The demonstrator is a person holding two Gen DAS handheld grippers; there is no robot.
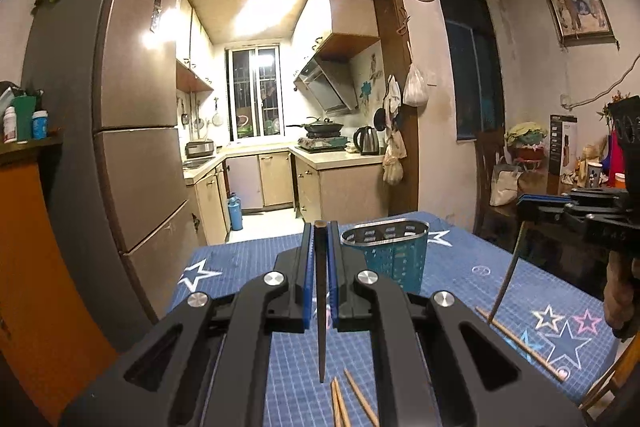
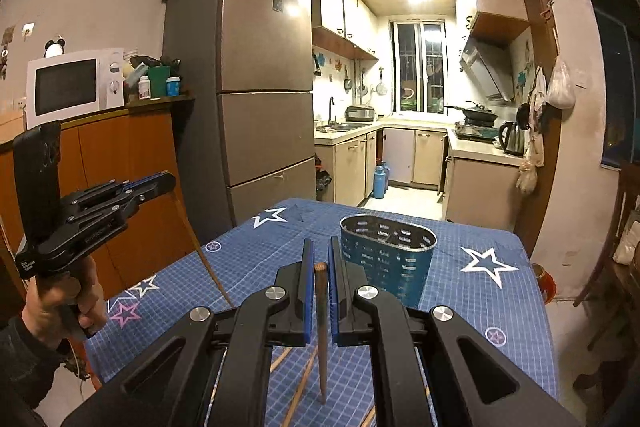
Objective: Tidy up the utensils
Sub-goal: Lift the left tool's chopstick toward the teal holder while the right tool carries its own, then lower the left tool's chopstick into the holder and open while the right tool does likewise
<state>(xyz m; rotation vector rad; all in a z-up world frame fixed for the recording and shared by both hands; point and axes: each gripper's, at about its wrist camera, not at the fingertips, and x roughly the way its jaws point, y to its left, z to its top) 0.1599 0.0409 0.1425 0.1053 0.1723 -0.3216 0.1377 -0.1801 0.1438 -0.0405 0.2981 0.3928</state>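
Holding one chopstick apiece, both grippers stood above the blue star-patterned tablecloth (image 1: 248, 259) with the teal perforated utensil holder (image 1: 386, 259) ahead of them. Left gripper (image 1: 320, 255) was clamped on a dark chopstick (image 1: 321, 327); its long axis ran near vertical, blunt end up between the pads, tip hanging clear of the cloth. Right gripper (image 2: 320, 267) was clamped on a brown chopstick (image 2: 322, 339), likewise upright, tip down. The holder lay forward and slightly right of each pair of fingers — in the right wrist view its open rim sat just beyond the fingertips, so the right hand looked a little nearer, though this was a judgement. Holder interior appeared empty as far as the slotted far wall showed; its bottom was hidden. Several loose chopsticks (image 1: 520, 345) lay flat on the cloth — not yet collected. Next move probably needed each tip carried over the rim, axis kept vertical
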